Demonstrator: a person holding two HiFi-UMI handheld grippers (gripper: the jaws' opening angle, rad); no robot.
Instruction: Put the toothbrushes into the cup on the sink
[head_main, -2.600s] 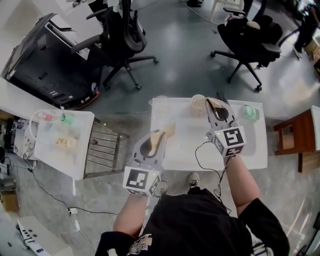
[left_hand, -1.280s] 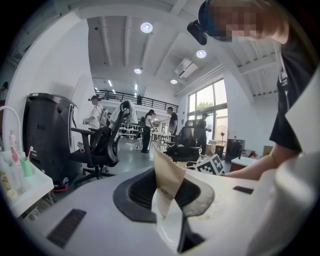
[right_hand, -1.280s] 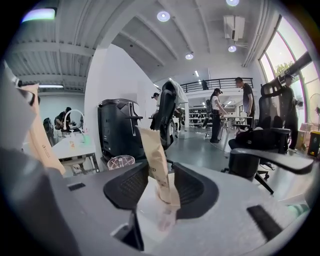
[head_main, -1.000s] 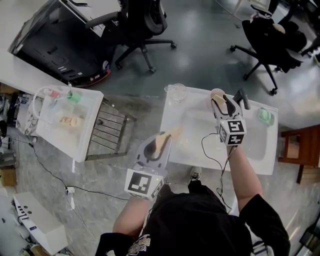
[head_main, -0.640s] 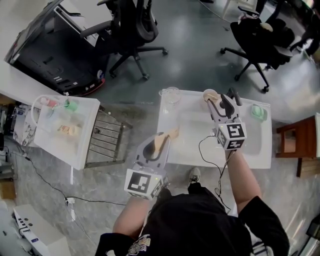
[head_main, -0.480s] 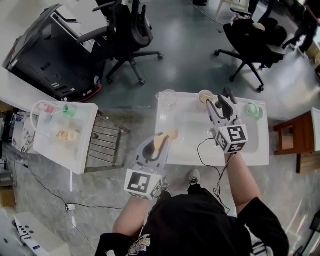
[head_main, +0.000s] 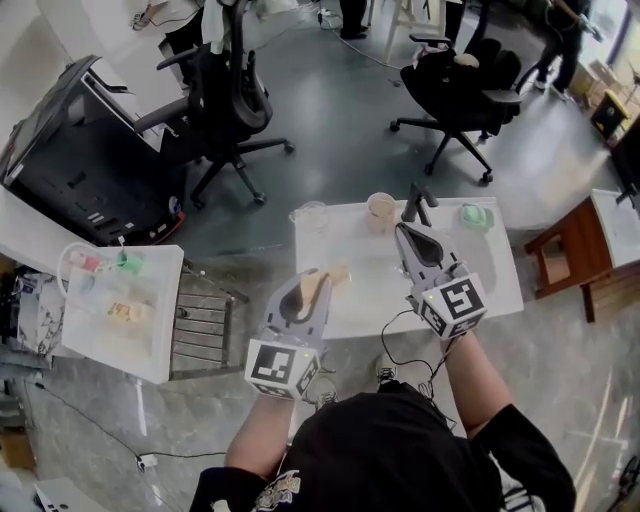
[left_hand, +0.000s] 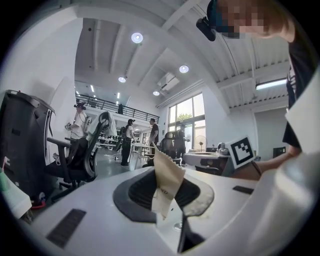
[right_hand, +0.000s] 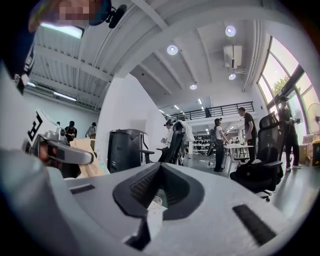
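Note:
My left gripper (head_main: 318, 280) is shut on a flat tan packet with a serrated edge (head_main: 336, 273), which stands up between its jaws (left_hand: 166, 176). It hovers over the left front of the white sink table (head_main: 480, 275). My right gripper (head_main: 401, 233) has just been closing; its jaws meet with nothing between them, and it is held level above the basin, short of the tan cup (head_main: 380, 208). In the right gripper view a clear glass cup (right_hand: 154, 203) shows below the jaws, and the left gripper (right_hand: 60, 150) with its packet (right_hand: 89, 159) is at the left.
A clear glass cup (head_main: 311, 213) stands at the sink's back left, a black faucet (head_main: 416, 204) by the tan cup, and a green object (head_main: 475, 215) at the back right. Office chairs (head_main: 225, 95) stand beyond, a white side table (head_main: 115, 300) to the left and a wooden stool (head_main: 570, 245) to the right.
The right gripper has drawn back from the tan cup toward me, risen, and gone from open to shut. The left gripper has lifted slightly with the packet still in it.

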